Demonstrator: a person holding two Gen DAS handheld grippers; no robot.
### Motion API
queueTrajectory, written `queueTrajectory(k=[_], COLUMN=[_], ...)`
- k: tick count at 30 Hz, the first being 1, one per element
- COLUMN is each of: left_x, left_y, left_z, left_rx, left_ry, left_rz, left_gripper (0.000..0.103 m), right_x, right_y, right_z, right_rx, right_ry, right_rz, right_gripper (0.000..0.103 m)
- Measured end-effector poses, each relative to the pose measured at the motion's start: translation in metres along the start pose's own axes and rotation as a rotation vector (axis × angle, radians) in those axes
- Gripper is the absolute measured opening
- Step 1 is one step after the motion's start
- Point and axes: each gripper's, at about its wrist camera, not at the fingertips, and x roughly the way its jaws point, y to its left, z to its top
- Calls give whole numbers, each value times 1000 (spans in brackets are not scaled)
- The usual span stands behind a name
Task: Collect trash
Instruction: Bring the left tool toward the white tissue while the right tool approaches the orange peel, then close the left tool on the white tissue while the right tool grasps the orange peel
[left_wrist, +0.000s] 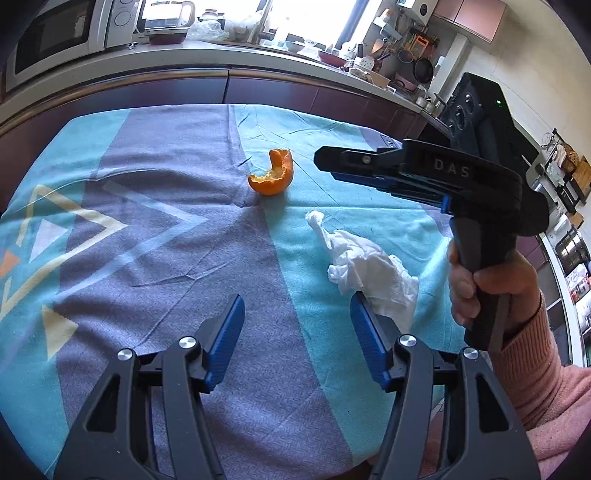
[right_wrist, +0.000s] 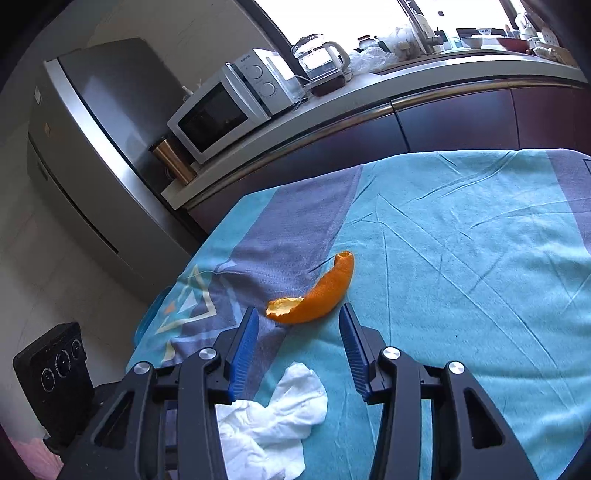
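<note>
Right now I am working over the tablecloth, teal and grey, with a kitchen counter and microwave behind. I am lining up the right gripper, jaws spread and empty, on the orange peel just ahead; next I judge it needs lowering and closing. My left gripper is hovering spread beside the crumpled tissue.
</note>
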Motion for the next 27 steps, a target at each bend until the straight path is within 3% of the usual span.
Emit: queueTrajectory(k=[14, 27], left_x=[-29, -32], left_y=[12, 19], left_z=[-7, -11], left_rx=[-63, -58], left_ry=[-39, -36], left_rz=[66, 11], left_gripper=[59, 59], right_x=[23, 40], right_y=[-14, -7], right_z=[9, 9], right_rx=[46, 47], right_ry=[37, 41], right_rz=[23, -33], right_gripper=[46, 48])
